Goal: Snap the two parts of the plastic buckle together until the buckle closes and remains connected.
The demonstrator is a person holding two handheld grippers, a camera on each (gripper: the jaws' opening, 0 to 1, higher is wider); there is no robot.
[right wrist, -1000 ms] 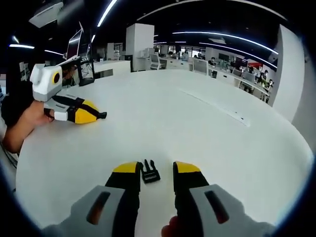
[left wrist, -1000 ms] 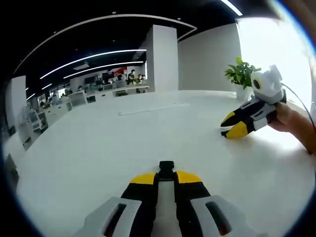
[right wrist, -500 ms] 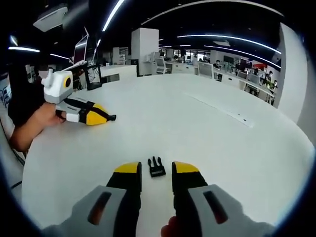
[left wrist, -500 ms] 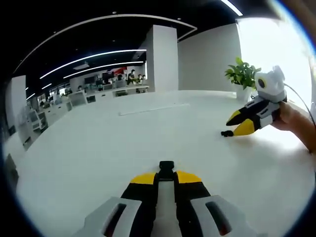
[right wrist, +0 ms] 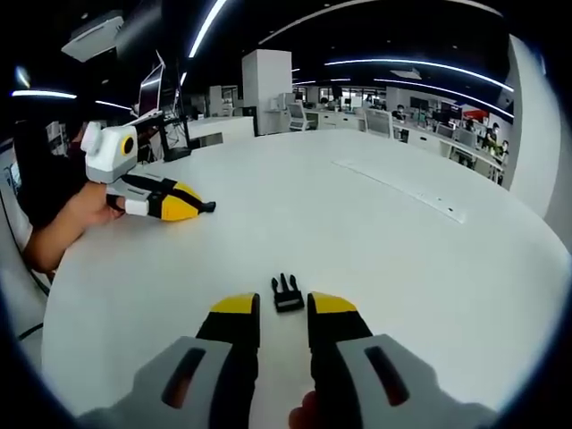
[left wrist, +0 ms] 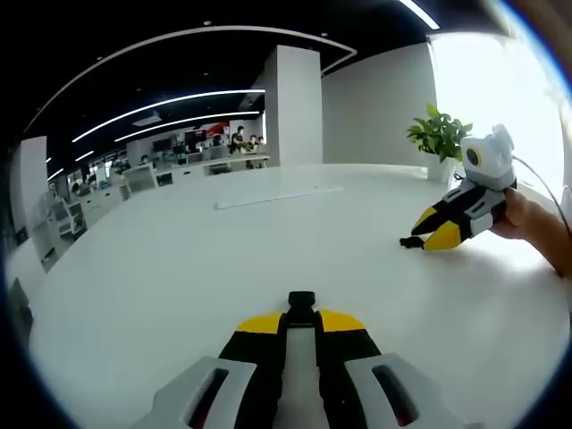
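Open tabletop between my two grippers.

The white tabletop [right wrist: 384,259] lies bare between my left gripper [left wrist: 301,320] and my right gripper [right wrist: 283,306], well apart. The pronged buckle part [right wrist: 287,293] lies just ahead of my right fingers [right wrist: 235,307]. A potted plant [left wrist: 437,134] stands at the far edge.
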